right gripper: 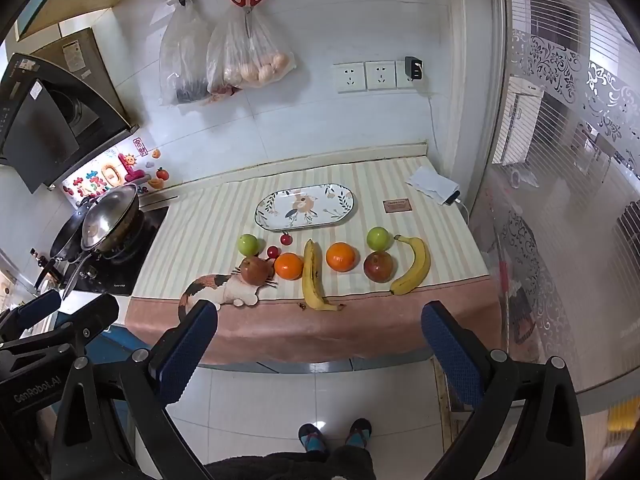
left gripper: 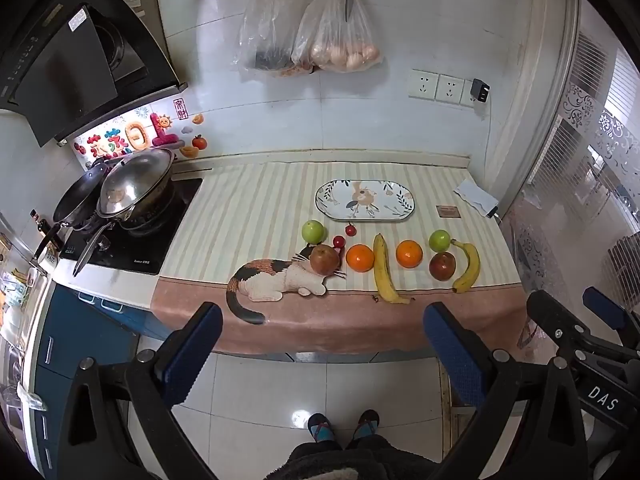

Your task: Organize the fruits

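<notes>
Both claws, left gripper [left gripper: 320,328] and right gripper [right gripper: 318,326], spread wide, empty, short of the bench's near edge. Fruits [right gripper: 340,257] rowed along that edge, before the plate [right gripper: 344,212].

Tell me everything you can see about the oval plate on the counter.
The plate is oval and shallow, white with a dark rim, painted with leaves and a brown-orange flower-like motif in the middle. It looks ceramic. It lies flat and empty on the striped cloth, near the wall, behind the row of fruit. A small cherry sits just before its front edge; whether they touch is unclear.
</notes>
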Action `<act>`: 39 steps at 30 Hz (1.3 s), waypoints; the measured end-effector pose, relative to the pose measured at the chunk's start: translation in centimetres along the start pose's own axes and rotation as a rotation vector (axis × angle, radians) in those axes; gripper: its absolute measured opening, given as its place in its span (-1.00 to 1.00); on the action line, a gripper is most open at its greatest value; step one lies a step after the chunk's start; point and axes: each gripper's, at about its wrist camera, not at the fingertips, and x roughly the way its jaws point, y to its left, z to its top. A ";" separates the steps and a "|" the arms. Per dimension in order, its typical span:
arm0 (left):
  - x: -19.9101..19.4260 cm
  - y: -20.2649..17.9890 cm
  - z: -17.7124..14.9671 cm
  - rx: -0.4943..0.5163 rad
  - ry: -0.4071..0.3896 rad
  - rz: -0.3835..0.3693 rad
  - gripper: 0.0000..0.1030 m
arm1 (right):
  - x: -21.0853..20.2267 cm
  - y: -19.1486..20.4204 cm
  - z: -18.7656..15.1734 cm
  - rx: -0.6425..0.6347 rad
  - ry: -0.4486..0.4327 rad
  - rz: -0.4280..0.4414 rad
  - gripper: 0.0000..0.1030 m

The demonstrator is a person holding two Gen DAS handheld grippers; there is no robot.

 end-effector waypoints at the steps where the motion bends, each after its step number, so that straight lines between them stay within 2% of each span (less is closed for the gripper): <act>1: 0.0 0.0 0.0 0.000 -0.001 0.000 1.00 | 0.1 0.0 0.0 -0.002 0.000 -0.002 1.00; 15: 0.1 -0.3 -0.3 -0.001 -0.007 0.006 1.00 | -0.2 0.1 0.4 0.011 -0.001 0.001 1.00; 22: 0.8 -0.4 0.9 0.004 -0.003 -0.001 1.00 | 0.5 0.1 0.9 0.010 -0.001 -0.002 1.00; 39: 1.2 0.3 1.2 0.001 0.003 -0.004 1.00 | 1.1 0.4 0.9 0.010 0.005 0.012 1.00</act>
